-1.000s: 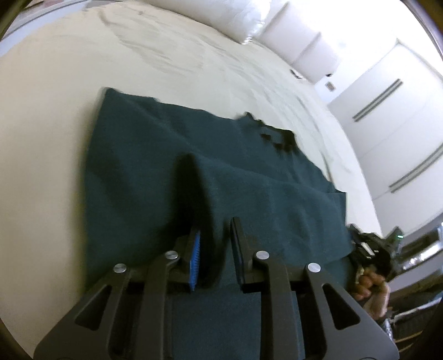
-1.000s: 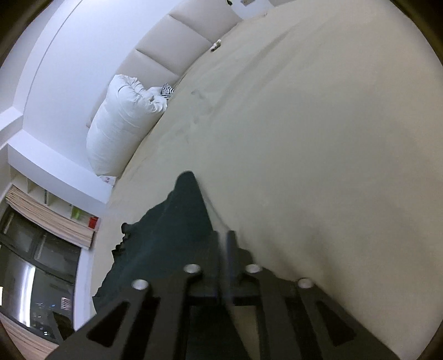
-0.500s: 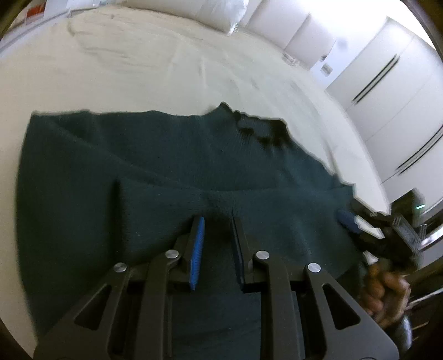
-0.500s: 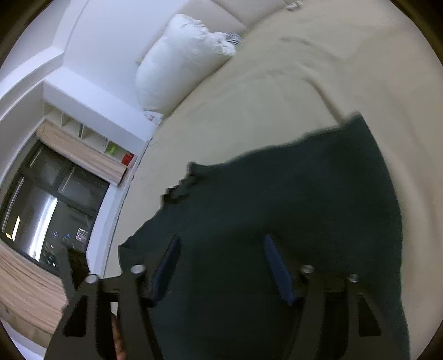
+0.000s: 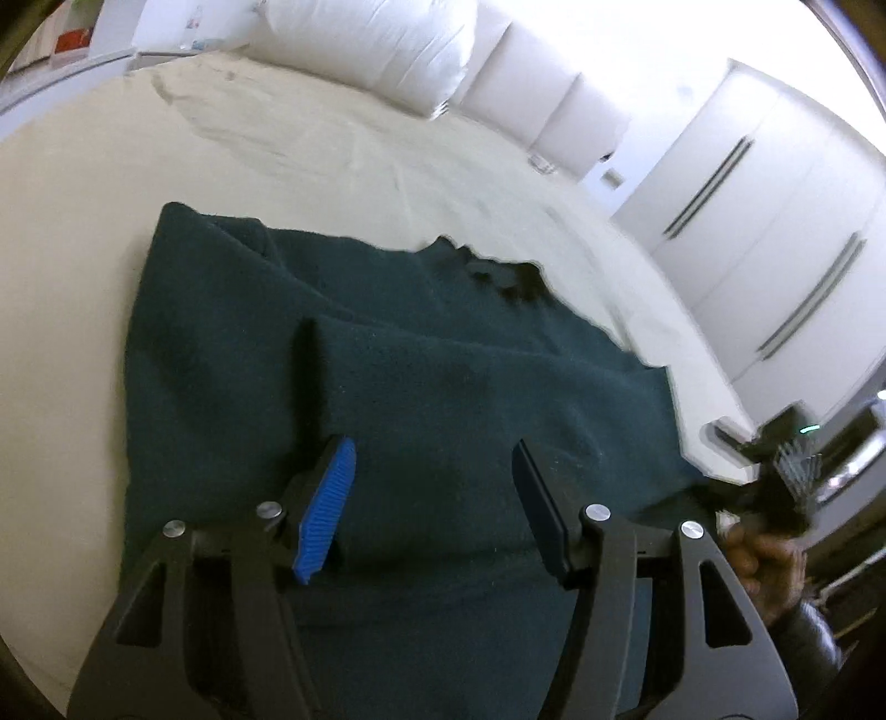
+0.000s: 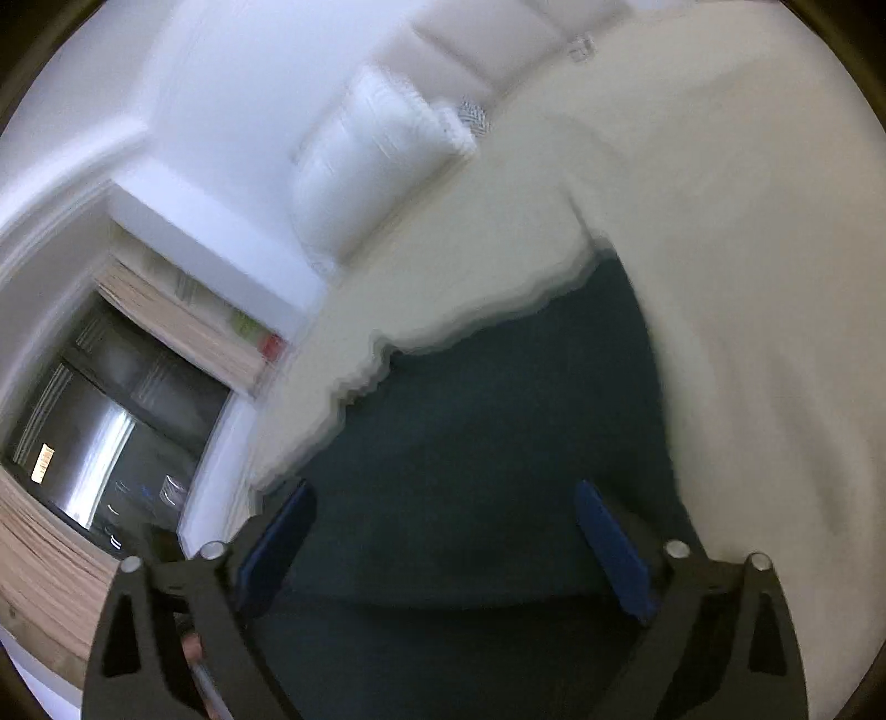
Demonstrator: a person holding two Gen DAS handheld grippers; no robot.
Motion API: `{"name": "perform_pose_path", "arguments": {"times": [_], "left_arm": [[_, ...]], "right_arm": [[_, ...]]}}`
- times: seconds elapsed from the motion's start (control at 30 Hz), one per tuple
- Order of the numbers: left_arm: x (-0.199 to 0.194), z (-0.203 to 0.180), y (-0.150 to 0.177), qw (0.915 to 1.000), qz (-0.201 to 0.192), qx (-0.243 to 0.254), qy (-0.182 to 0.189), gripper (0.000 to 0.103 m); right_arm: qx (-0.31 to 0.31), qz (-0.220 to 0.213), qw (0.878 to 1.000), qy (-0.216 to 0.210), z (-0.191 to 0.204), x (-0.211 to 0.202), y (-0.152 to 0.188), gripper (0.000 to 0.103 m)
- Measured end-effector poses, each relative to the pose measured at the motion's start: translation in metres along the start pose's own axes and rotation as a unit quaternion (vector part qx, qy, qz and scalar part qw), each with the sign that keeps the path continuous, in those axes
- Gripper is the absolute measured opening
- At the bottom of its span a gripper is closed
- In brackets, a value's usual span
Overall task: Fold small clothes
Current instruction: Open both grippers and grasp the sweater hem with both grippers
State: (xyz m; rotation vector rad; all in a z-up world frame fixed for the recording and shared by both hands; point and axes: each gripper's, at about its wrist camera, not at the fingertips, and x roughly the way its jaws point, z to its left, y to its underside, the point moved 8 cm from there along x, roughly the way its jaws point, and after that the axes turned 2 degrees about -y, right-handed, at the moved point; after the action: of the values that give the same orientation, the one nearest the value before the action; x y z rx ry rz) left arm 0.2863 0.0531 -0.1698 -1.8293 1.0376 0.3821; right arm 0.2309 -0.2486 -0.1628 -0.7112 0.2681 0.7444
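- Left gripper: jaws have just been opening; a second ago they pinched a raised ridge of the dark teal knitted garment, now they stand moderately apart with cloth lying below them, not pressed by either pad.
- Right gripper: jaws have just been opening too, from nearly closed on a garment corner to wide; nothing is clamped, fabric shows beneath the gap.
- Garment lies flat on the cream bed sheet, in the near part of the bed, well short of the white pillow at the head end. A doubled layer with a soft crease runs across its middle.
- Reading: both releases together suggest one fold has been laid down and let go; next fold or smoothing probably follows.
- Hard to make out: right wrist view is motion-blurred, garment edge there smeared into steps.
- Near hem is cut off behind both gripper bodies.
- Dark ragged patch at the garment's far edge: collar or hole, cannot tell.
- The hand carrying the right gripper is blurred at the left view's right margin.
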Motion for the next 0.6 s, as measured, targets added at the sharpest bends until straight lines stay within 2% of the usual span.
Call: {"name": "perform_pose_path", "arguments": {"times": [0.03, 0.07, 0.1, 0.13, 0.17, 0.2, 0.27, 0.37, 0.5, 0.6], "left_arm": [[-0.002, 0.000, 0.000, 1.0000, 0.003, -0.003, 0.000, 0.058], [-0.011, 0.002, 0.001, 0.9999, 0.005, -0.004, -0.008, 0.058], [-0.017, 0.005, 0.004, 0.9993, 0.008, -0.004, -0.037, 0.060], [-0.024, 0.010, 0.008, 0.9984, 0.014, -0.008, -0.054, 0.060], [-0.029, 0.013, 0.010, 0.9984, 0.016, -0.014, -0.052, 0.060], [-0.046, 0.015, 0.017, 0.9985, 0.016, -0.030, -0.042, 0.060], [-0.076, 0.014, 0.029, 0.9986, 0.010, -0.030, -0.043, 0.060], [-0.117, 0.006, 0.054, 0.9989, 0.002, -0.021, -0.042, 0.064], [-0.167, 0.005, 0.106, 0.9980, 0.005, -0.031, -0.055, 0.069], [-0.198, 0.003, 0.149, 0.9975, 0.022, -0.037, -0.056, 0.069]], "right_arm": [[0.019, -0.011, 1.000, -0.010, -0.005, -0.011, -0.001, 0.068], [0.049, -0.014, 0.998, -0.020, -0.011, -0.022, -0.002, 0.068], [0.071, -0.019, 0.997, -0.019, -0.016, -0.034, -0.003, 0.068], [0.087, -0.028, 0.996, -0.005, -0.020, -0.051, -0.003, 0.068], [0.087, -0.028, 0.996, -0.005, -0.020, -0.051, -0.003, 0.071], [0.098, -0.055, 0.993, 0.026, -0.023, -0.086, -0.004, 0.072], [0.077, -0.097, 0.992, 0.028, -0.011, -0.138, 0.000, 0.079], [0.027, -0.116, 0.990, 0.071, 0.003, -0.190, 0.011, 0.089], [-0.032, -0.092, 0.990, 0.104, 0.020, -0.228, 0.053, 0.089], [-0.045, -0.067, 0.990, 0.113, 0.017, -0.243, 0.089, 0.090]]}}
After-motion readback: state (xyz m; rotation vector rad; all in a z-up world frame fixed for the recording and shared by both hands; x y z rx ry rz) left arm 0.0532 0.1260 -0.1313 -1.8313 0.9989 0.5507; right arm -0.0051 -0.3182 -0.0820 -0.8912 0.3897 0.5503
